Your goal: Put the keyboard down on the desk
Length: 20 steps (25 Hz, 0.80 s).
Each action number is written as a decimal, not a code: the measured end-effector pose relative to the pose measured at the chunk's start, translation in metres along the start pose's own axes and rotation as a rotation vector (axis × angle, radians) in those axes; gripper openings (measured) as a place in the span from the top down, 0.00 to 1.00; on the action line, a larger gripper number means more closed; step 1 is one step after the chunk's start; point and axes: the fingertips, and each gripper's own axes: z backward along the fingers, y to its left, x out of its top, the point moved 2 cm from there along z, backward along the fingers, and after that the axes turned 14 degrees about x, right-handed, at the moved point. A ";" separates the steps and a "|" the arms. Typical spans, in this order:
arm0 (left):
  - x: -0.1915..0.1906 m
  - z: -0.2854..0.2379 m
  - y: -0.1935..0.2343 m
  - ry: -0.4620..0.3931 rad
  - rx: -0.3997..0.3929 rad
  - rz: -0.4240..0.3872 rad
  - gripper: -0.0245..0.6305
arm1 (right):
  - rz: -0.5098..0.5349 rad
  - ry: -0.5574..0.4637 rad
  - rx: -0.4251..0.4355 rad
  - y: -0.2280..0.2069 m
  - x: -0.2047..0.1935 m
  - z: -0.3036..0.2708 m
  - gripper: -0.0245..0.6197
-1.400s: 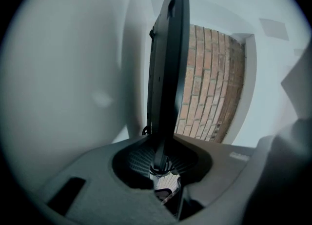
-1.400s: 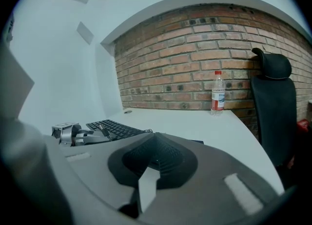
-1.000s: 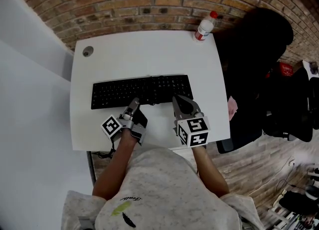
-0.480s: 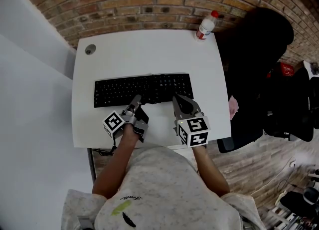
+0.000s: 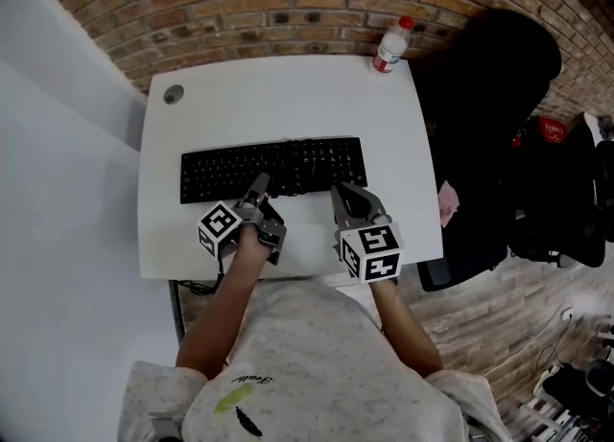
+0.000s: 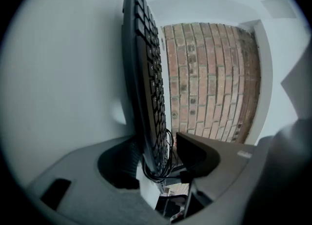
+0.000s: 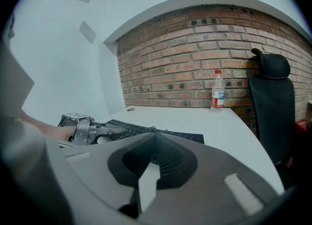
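Observation:
The black keyboard [image 5: 273, 169] lies flat across the middle of the white desk [image 5: 278, 95]. My left gripper [image 5: 257, 193] is at the keyboard's front edge, left of centre. In the left gripper view the keyboard [image 6: 146, 72] runs edge-on between the jaws of the left gripper [image 6: 161, 153]. Those jaws are opening, and the right pad [image 6: 195, 151] stands apart from the keys. My right gripper [image 5: 347, 197] rests on the desk just in front of the keyboard's right half, shut on nothing. From the right gripper [image 7: 155, 138] I see the keyboard [image 7: 185, 135] just ahead.
A water bottle [image 5: 391, 47] with a red cap stands at the desk's far right corner by the brick wall. A black office chair [image 5: 489, 124] is close to the desk's right side. A round cable grommet [image 5: 172, 95] sits at the far left corner.
The left gripper's jaws have spread apart around the keyboard's front edge, and that gripper has shifted slightly forward. The right gripper has stayed where it was.

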 end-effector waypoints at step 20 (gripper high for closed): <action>-0.005 0.014 0.007 0.013 0.106 -0.020 0.53 | 0.003 -0.019 0.024 0.009 -0.010 0.016 0.95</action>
